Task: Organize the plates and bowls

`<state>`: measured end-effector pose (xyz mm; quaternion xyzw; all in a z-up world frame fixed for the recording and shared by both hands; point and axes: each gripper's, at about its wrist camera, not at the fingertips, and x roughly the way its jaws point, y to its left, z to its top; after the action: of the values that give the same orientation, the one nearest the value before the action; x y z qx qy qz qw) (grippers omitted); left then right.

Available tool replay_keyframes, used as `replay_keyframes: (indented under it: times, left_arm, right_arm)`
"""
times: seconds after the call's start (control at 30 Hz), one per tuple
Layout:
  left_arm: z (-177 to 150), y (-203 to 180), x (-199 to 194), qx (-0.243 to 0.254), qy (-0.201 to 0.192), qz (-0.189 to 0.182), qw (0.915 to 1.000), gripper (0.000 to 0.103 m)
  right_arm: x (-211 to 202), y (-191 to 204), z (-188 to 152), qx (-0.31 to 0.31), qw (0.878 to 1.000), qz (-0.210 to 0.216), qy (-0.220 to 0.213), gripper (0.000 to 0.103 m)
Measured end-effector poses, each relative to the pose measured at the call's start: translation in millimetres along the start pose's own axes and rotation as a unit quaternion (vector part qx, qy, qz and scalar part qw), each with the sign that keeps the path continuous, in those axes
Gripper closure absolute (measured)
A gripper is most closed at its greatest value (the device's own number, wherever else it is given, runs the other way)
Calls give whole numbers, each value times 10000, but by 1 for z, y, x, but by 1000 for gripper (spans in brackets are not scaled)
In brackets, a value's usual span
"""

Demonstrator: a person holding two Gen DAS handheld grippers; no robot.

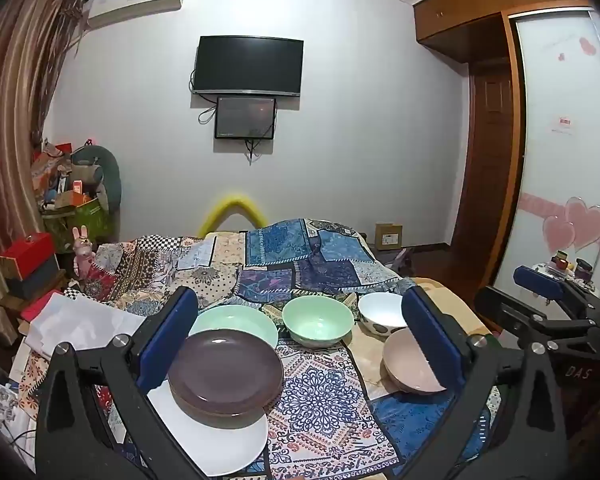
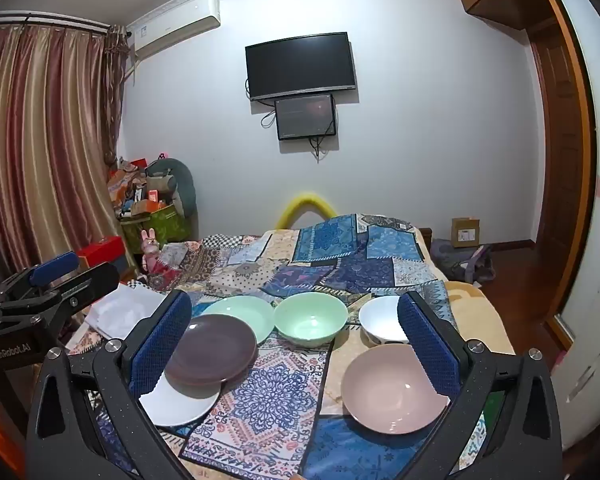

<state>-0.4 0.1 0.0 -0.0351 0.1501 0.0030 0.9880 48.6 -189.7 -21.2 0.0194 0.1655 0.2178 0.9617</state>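
Dishes number six on the patchwork cloth (image 2: 276, 396): three plates, three bowls. Left of the green bowl (image 2: 311, 322) lie the white plate (image 2: 176, 406), brown plate (image 2: 211, 350) and green plate (image 2: 242, 312); right of it, the white bowl (image 2: 380, 320) and pink bowl (image 2: 394, 388). Left gripper (image 1: 300, 332) and right gripper (image 2: 294, 340) gape wide, holding nothing, all dishes beyond their fingertips.

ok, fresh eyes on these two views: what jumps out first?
The crockery on the patchwork quilt: a purple plate on a white plate at near left, a pink bowl at near right, with a green plate, green bowl and white bowl behind. Both grippers, left and right, are wide open and empty. A dark TV hangs on the far wall.
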Motion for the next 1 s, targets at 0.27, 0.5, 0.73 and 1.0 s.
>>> replay_keyframes:
  times: [0.27, 0.5, 0.73, 1.0]
  left_arm:
    - [10, 7, 0, -22, 2, -37, 10000, 0]
    - [9, 3, -2, 36, 25, -38, 10000, 0]
    - [6, 0, -2, 27, 6, -40, 10000, 0]
    - [5, 1, -1, -15, 12, -44, 10000, 0]
  right_arm:
    - [1, 0, -1, 34, 10000, 29, 33, 0]
    - [5, 0, -5, 56, 10000, 25, 24, 0]
    - [3, 1, -2, 45, 10000, 29, 31, 0]
    - [1, -3, 0, 54, 10000, 23, 12, 0]
